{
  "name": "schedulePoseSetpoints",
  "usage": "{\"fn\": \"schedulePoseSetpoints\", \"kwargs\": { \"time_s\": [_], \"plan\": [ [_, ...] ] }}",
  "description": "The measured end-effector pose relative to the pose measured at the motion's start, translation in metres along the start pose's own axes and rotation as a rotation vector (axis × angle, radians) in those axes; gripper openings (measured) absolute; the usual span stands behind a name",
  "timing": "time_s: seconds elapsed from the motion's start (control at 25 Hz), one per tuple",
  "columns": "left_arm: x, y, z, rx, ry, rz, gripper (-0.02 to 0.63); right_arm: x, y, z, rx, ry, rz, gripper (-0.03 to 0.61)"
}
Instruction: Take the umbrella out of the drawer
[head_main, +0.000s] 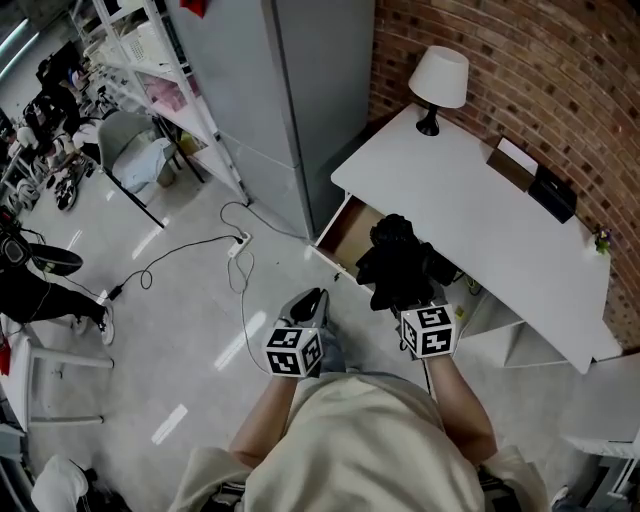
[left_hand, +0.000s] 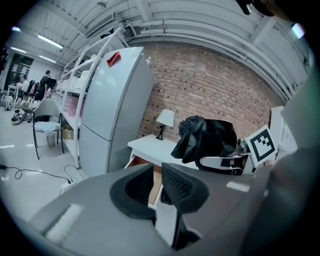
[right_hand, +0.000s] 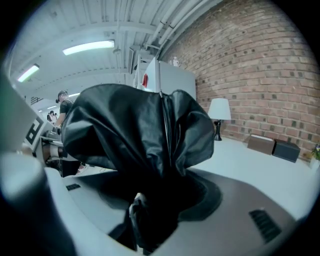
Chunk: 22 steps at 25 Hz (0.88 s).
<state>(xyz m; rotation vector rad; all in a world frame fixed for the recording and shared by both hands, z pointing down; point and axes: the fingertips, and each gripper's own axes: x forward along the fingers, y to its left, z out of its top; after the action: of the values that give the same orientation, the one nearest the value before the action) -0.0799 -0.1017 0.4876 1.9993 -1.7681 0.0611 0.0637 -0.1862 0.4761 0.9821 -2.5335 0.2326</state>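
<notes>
Closest to you, the right claw (right_hand: 155, 205) is clamped on the umbrella (right_hand: 135, 130). Black folded fabric fills the space between its jaws and bulges out well beyond them. Treat this claw as loaded.

**Left claw**
1. Note that the jaws of the left claw (left_hand: 156, 185) stand almost together, with only a slim gap between them.
2. Note that nothing sits in that gap, so this claw carries nothing.
3. Locate it to the left of the drawer (head_main: 350, 232), off the drawer's front corner and over the floor.

**Progress**
- Done: the drawer stands pulled out from under the white worktop (head_main: 470, 200), and its wooden inside shows.
- Done: the umbrella is gripped and sits above the drawer's open front. In the left gripper view it hangs higher than the drawer, apart from the drawer's walls.
- Judgement: the removal is all but complete, because the umbrella no longer rests inside the drawer.
- Left: carry the umbrella fully away from the drawer. The drawer is still open, though the task does not ask you to shut it.

**Umbrella relative to the claw**
- The bundle's lower end is pinched between the right claw's jaws, and the bulk of the fabric stands out past the fingertips, toward the drawer.
- The part of the drawer behind the umbrella is hidden in the head view, so you cannot tell what else it holds.
</notes>
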Motion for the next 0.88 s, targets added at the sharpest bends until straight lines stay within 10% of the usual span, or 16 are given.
{"fn": "schedulePoseSetpoints", "kwargs": {
  "time_s": [0.88],
  "plan": [
    [-0.015,-0.025,0.008,0.048,-0.032,-0.032,0.011,-0.045,0.004,0.001,0.044,-0.067,-0.029,0.227]
  ]
}}
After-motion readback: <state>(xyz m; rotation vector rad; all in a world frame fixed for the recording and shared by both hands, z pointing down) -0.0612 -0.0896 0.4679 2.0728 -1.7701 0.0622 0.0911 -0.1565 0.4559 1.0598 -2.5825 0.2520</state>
